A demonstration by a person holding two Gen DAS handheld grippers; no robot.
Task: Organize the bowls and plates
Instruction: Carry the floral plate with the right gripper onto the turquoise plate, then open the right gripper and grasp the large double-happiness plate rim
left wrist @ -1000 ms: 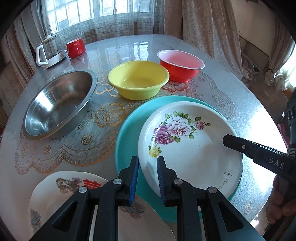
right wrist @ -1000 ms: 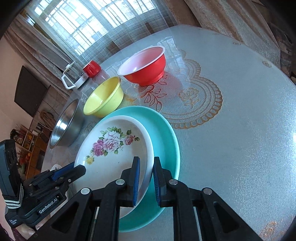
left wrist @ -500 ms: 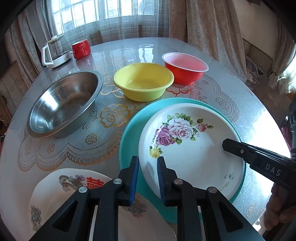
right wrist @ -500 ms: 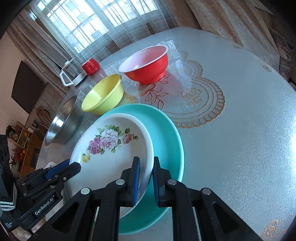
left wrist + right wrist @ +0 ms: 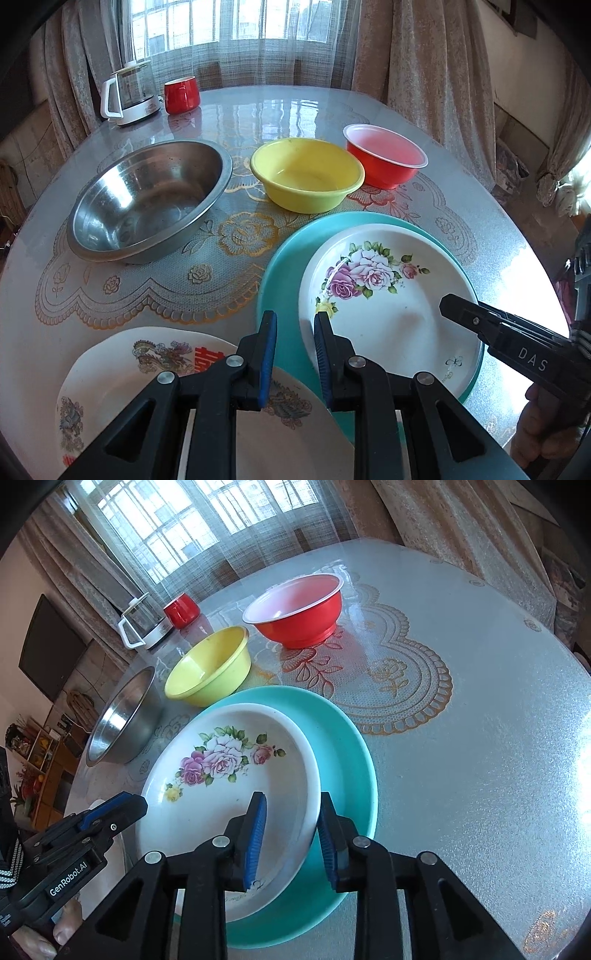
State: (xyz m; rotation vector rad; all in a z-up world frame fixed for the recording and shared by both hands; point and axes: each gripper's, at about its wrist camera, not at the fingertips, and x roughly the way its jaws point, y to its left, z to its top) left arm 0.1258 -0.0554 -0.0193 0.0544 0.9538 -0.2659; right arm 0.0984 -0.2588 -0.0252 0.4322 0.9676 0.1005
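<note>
Plate [image 5: 236, 775], white with roses, on teal plate [image 5: 343, 746].

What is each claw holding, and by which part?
Nothing. The right claw has just been opening, with the floral plate's near rim loose between its jaws; the left claw grips nothing.

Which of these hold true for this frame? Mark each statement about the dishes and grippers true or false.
1. The floral plate lies on the teal plate. True.
2. The yellow bowl sits nested in the steel bowl. False: they stand side by side, apart.
3. The right gripper straddles the floral plate's rim, its jaws having just opened. True.
4. The red bowl holds a plate. False: it holds nothing.
</note>
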